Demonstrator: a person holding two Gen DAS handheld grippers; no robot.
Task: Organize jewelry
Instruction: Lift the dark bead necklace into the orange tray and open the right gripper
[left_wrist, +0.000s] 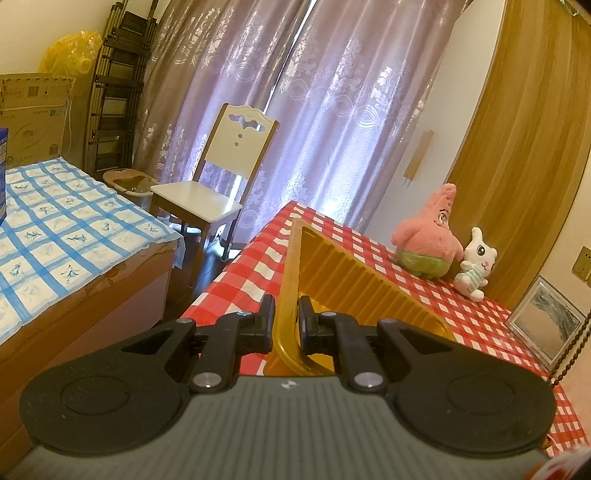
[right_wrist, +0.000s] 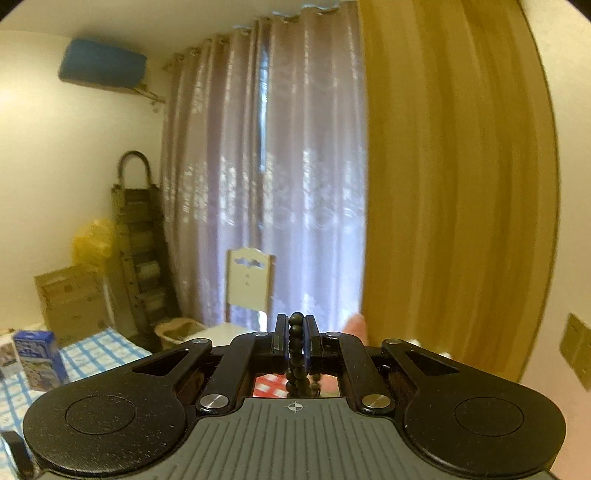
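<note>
left gripper: clamped on gold tray rim, tray tilted above checkered surface | right gripper: closed on dark bead strand, raised

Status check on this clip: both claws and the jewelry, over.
Left claw shut on gold tray rim. Right claw shut on dark bead strand, held high. Nothing in the way.

The tray sits on the table, its near rim clamped between the left gripper fingers. Two plush toys stand together behind the tray to its right, against the wall. A chair stands left of the table, with the bed further left. Curtains hang behind them.

A bead string hangs pinched in the right gripper.
</note>
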